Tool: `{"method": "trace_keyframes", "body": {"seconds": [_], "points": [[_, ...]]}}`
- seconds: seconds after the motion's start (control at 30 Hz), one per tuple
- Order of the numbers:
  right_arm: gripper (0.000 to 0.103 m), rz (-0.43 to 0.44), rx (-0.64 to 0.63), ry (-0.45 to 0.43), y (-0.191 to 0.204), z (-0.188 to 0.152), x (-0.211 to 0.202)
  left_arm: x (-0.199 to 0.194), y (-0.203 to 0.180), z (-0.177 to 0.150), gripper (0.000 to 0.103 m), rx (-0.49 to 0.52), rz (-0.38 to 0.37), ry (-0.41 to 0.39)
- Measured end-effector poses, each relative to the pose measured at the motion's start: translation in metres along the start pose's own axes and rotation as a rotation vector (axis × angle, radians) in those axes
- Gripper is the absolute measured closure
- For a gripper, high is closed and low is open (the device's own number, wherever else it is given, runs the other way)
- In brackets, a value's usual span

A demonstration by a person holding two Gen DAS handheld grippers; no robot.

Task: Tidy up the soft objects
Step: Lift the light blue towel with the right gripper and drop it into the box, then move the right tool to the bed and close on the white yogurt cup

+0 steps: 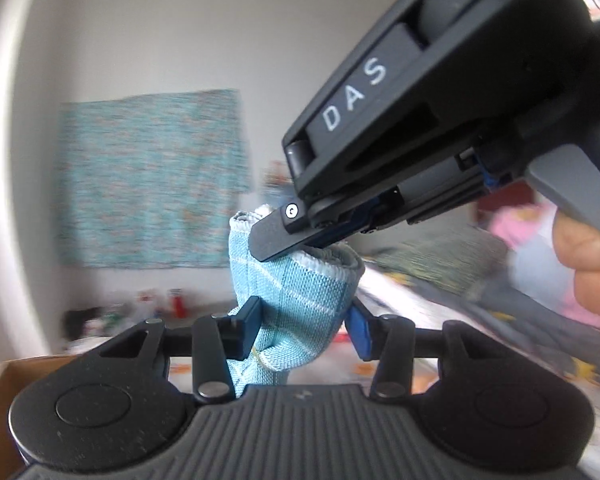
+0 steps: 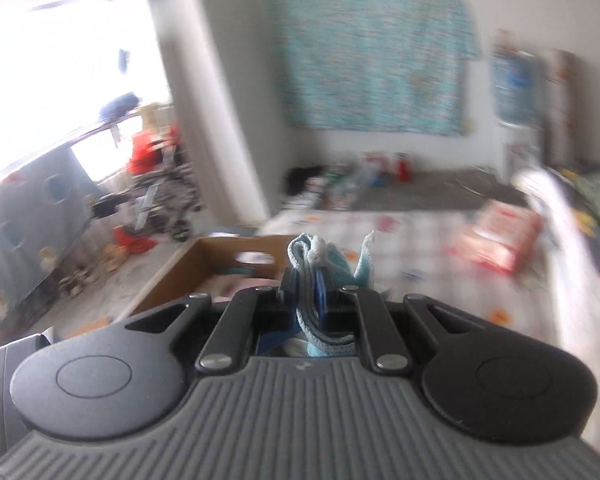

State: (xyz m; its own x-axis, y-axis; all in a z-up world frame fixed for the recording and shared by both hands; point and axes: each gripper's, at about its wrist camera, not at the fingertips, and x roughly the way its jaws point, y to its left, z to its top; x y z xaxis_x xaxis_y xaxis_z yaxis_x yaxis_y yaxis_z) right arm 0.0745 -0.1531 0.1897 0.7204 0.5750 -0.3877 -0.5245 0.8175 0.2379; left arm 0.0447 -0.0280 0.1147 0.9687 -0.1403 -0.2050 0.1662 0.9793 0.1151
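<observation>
A light blue checked cloth [image 1: 296, 292] hangs bunched in the air between both grippers. My left gripper [image 1: 304, 328] is shut on its lower part; the cloth bulges between the fingers. My right gripper [image 1: 278, 240] comes in from the upper right and is shut on the cloth's top hem. In the right wrist view the same cloth [image 2: 320, 268] is pinched in my right gripper [image 2: 314, 284], with folds trailing back toward the camera. A brown cardboard box [image 2: 204, 264] sits open below, left of the cloth.
A bed with a white patterned sheet [image 2: 420, 248] lies ahead, with a red and white packet [image 2: 500, 240] on it. A teal fabric [image 2: 372, 48] hangs on the far wall. Bottles and clutter [image 2: 364, 176] line the floor by the wall. A stroller [image 2: 160, 196] stands left.
</observation>
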Motion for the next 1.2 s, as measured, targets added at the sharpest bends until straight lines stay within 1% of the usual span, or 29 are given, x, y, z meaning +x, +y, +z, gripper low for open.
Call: {"method": "trace_keyframes", "body": {"seconds": [0.13, 0.2, 0.3, 0.43, 0.53, 0.57, 0.63, 0.7, 0.73, 0.77, 0.83, 0.9, 1.0, 1.07, 1.13, 1.17, 1.2], "points": [[0.095, 0.150, -0.083, 0.027, 0.055, 0.019, 0.031, -0.017, 0.047, -0.002, 0.055, -0.044, 0.171, 0.014], [0.095, 0.228, -0.111, 0.060, 0.080, 0.025, 0.053, -0.023, 0.070, -0.008, 0.055, -0.068, 0.259, 0.041], [0.095, 0.339, -0.123, 0.132, 0.116, 0.031, 0.094, -0.026, 0.104, -0.019, 0.054, -0.116, 0.376, 0.100], [0.095, 0.476, -0.086, 0.254, 0.155, 0.033, 0.151, -0.021, 0.142, -0.035, 0.054, -0.164, 0.496, 0.178], [0.095, 0.552, -0.060, 0.344, 0.179, 0.032, 0.191, -0.014, 0.162, -0.045, 0.053, -0.194, 0.557, 0.237], [0.095, 0.569, -0.053, 0.373, 0.187, 0.030, 0.204, -0.007, 0.169, -0.048, 0.052, -0.198, 0.569, 0.266], [0.095, 0.591, -0.059, 0.430, 0.193, 0.027, 0.230, 0.004, 0.180, -0.055, 0.043, -0.208, 0.577, 0.326], [0.095, 0.566, -0.101, 0.465, 0.195, 0.025, 0.260, 0.005, 0.189, -0.063, 0.040, -0.233, 0.573, 0.372], [0.095, 0.563, -0.125, 0.501, 0.189, 0.023, 0.279, 0.008, 0.192, -0.066, 0.040, -0.243, 0.567, 0.389], [0.094, 0.543, -0.136, 0.532, 0.184, 0.012, 0.299, -0.001, 0.196, -0.070, 0.040, -0.251, 0.561, 0.402], [0.094, 0.503, -0.181, 0.625, 0.179, -0.003, 0.339, -0.013, 0.200, -0.077, 0.039, -0.262, 0.547, 0.426], [0.094, 0.441, -0.219, 0.661, 0.168, -0.019, 0.365, -0.021, 0.202, -0.083, 0.039, -0.283, 0.527, 0.442], [0.094, 0.433, -0.222, 0.657, 0.166, -0.017, 0.387, -0.025, 0.202, -0.090, 0.039, -0.302, 0.512, 0.460], [0.092, 0.435, -0.241, 0.625, 0.172, -0.012, 0.395, -0.027, 0.200, -0.091, 0.039, -0.297, 0.511, 0.466], [0.091, 0.430, -0.252, 0.594, 0.175, -0.008, 0.400, -0.027, 0.200, -0.089, 0.036, -0.289, 0.511, 0.467], [0.087, 0.426, -0.247, 0.584, 0.174, -0.006, 0.406, -0.020, 0.212, -0.093, 0.035, -0.290, 0.510, 0.466], [0.082, 0.419, -0.237, 0.570, 0.174, -0.003, 0.404, -0.017, 0.212, -0.092, 0.033, -0.292, 0.509, 0.463]]}}
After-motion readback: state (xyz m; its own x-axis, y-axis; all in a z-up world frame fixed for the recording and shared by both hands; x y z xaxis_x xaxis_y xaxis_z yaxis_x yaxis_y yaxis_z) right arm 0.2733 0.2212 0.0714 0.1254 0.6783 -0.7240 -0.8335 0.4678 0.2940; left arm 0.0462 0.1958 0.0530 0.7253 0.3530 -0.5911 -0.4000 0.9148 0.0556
